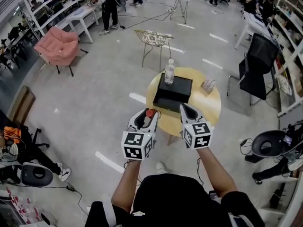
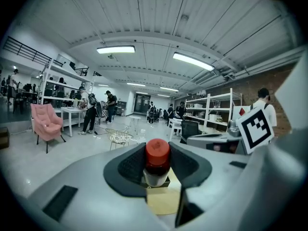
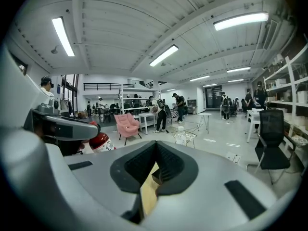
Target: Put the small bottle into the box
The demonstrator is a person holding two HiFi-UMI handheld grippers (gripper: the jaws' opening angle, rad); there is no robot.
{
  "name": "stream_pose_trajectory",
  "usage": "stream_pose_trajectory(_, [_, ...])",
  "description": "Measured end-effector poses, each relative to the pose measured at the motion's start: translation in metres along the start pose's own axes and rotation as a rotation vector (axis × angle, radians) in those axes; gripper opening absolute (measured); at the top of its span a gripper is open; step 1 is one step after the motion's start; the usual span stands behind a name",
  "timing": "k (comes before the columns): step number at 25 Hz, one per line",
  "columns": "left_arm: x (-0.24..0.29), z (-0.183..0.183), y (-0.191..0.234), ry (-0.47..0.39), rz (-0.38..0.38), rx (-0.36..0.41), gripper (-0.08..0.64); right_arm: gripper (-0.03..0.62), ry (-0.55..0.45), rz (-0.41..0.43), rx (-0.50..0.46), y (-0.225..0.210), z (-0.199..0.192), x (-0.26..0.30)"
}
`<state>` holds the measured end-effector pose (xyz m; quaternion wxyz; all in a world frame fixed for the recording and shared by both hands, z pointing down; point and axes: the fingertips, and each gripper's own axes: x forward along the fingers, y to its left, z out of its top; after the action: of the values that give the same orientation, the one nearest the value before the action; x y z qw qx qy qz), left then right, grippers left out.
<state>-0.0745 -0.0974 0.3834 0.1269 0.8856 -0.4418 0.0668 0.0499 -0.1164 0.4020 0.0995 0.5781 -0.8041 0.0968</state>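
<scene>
A small dark bottle with a red cap (image 1: 150, 113) sits upright between the pads of my left gripper (image 1: 147, 115), which is shut on it and held above the near edge of the round yellow table (image 1: 210, 105). In the left gripper view the small bottle (image 2: 157, 161) fills the gap between the jaws. The black box (image 1: 173, 91) lies in the middle of the table, just beyond both grippers. My right gripper (image 1: 186, 109) hovers beside the left one with its jaws shut and nothing in them (image 3: 155, 147). From the right gripper view the small bottle (image 3: 99, 141) shows at the left.
A clear plastic bottle (image 1: 169, 71) stands at the box's far edge. A small packet (image 1: 208, 85) lies on the table's right side. A wire chair (image 1: 153, 39) is behind the table, a black office chair (image 1: 258, 65) to the right, a pink armchair (image 1: 57, 47) far left.
</scene>
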Motion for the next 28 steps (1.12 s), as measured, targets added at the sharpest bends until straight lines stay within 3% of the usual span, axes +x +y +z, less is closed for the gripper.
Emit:
stream_pose_trajectory(15, [0.028,-0.020,0.025,0.051,-0.042,-0.020,0.150,0.003,0.032,-0.052,0.025,-0.015,-0.010,0.033])
stream_pose_trajectory(28, [0.093,-0.033,0.041,0.106,-0.021,-0.041,0.150,0.003,0.093,-0.026,0.047,-0.054,-0.026,0.084])
